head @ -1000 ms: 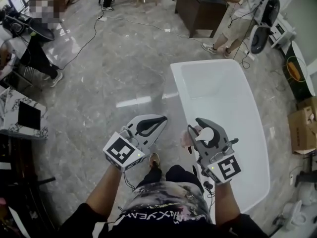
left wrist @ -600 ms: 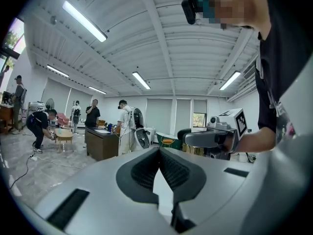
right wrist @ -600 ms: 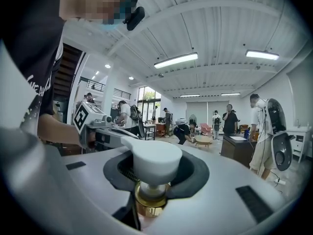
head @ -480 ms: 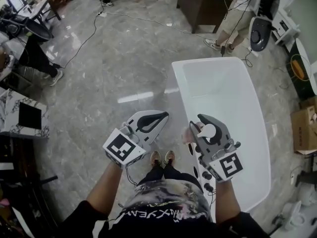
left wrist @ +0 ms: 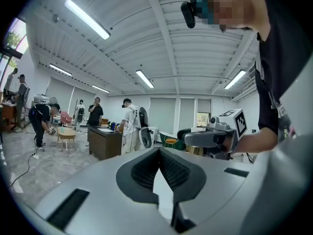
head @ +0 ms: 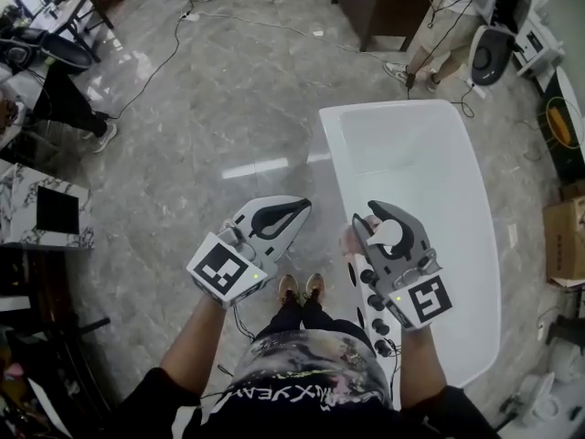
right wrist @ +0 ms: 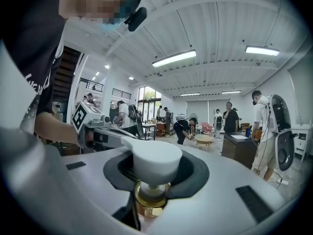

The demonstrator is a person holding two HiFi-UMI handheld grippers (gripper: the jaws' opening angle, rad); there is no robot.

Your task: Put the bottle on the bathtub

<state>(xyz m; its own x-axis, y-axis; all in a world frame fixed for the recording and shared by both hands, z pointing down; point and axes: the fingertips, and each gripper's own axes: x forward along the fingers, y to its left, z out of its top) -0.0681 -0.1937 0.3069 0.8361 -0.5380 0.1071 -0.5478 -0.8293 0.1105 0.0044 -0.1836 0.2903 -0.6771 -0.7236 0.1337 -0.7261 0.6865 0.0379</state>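
Observation:
A pump bottle (head: 348, 248) with a white pump head (right wrist: 151, 160) and a gold collar (right wrist: 149, 196) sits upright between the jaws of my right gripper (head: 378, 214), which is shut on its neck. In the head view the bottle hangs over the near left rim of the long white bathtub (head: 413, 163). My left gripper (head: 302, 210) is held level beside it over the grey floor, left of the tub. Its tips meet and nothing is between them (left wrist: 159, 150). The bottle's lower body is mostly hidden by the right gripper.
The wearer's feet (head: 300, 288) stand on the marble floor next to the tub. A dark desk (head: 379, 7) with people around it is beyond the tub's far end. Cables (head: 164, 62) cross the floor. A cardboard box (head: 562, 236) is at the right, a patterned box (head: 50, 213) at the left.
Both grippers have moved forward a little alongside the tub, the bottle still held in the right one. The wearer's feet have stepped up together under the grippers.

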